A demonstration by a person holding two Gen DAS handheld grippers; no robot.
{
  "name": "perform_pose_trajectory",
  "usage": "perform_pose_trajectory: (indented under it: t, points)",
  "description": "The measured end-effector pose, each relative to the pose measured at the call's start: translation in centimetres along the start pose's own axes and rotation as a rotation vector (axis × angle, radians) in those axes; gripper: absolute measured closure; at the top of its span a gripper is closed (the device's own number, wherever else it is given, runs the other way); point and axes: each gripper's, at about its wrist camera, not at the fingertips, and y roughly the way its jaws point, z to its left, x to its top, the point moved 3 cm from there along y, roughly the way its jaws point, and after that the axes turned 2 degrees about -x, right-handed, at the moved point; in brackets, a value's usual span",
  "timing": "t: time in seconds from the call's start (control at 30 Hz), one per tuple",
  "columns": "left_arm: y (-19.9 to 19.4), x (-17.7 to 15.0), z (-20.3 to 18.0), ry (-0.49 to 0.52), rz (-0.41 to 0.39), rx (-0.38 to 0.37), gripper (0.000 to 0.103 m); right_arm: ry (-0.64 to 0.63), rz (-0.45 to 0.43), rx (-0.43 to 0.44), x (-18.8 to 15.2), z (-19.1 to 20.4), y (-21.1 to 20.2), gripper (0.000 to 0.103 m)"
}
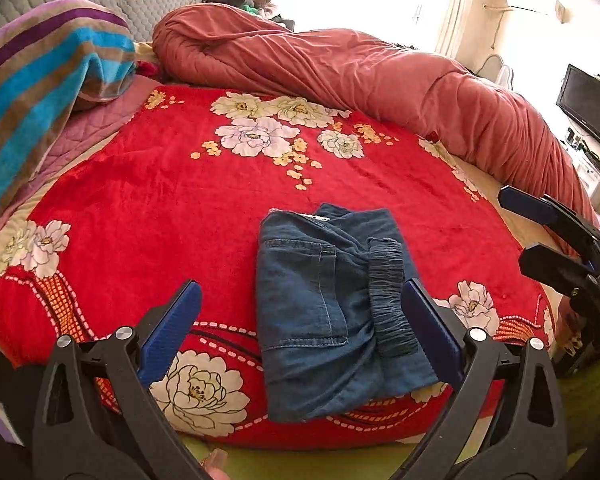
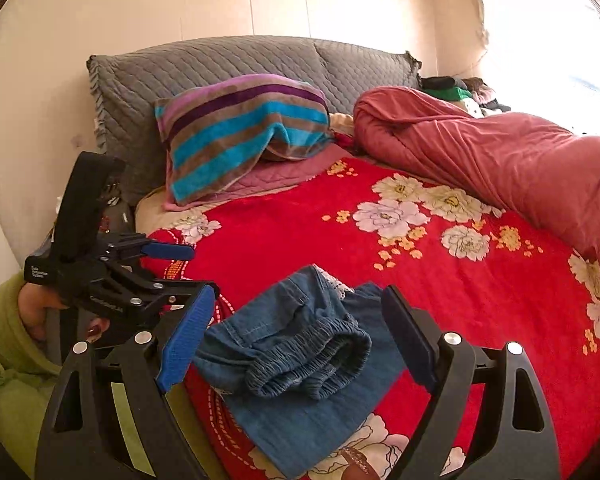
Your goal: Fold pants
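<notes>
Blue denim pants (image 1: 324,312) lie folded into a small bundle on the red floral blanket (image 1: 180,200) near the bed's front edge, pocket up and elastic waistband on the right. My left gripper (image 1: 300,320) is open and empty, its jaws wide apart just in front of the bundle. In the right wrist view the pants (image 2: 300,360) lie between the wide-open jaws of my right gripper (image 2: 296,328), which is empty. The right gripper also shows at the right edge of the left wrist view (image 1: 516,228), and the left gripper at the left of the right wrist view (image 2: 198,270).
A rolled pink-red duvet (image 1: 380,76) lies along the far side of the bed. A striped pillow (image 2: 244,132) and grey quilted cushions (image 2: 220,68) are at the headboard. A dark screen (image 1: 588,104) stands at the right. My green sleeve (image 2: 0,340) is at the left.
</notes>
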Motion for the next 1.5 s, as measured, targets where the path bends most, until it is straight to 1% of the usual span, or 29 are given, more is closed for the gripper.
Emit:
perform_pose_trajectory:
  t: [0.37, 0.8, 1.37, 1.5]
  points:
    - [1.1, -0.4, 0.4, -0.004, 0.026, 0.012, 0.010, 0.039, 0.043, -0.028, -0.9, -1.0, 1.3, 0.019]
    - [2.8, -1.1, 1.3, -0.014, 0.065, 0.029, 0.010, 0.145, 0.162, -0.085, -3.1, -3.8, 4.3, 0.019]
    - [4.5, -1.8, 2.3, -0.038, 0.100, 0.042, 0.010, 0.206, 0.254, -0.127, -5.2, -6.0, 6.5, 0.019]
    - [5.2, -1.9, 2.8, -0.049, 0.108, 0.048, 0.010, 0.227, 0.291, -0.142, -5.9, -6.6, 7.3, 0.019]
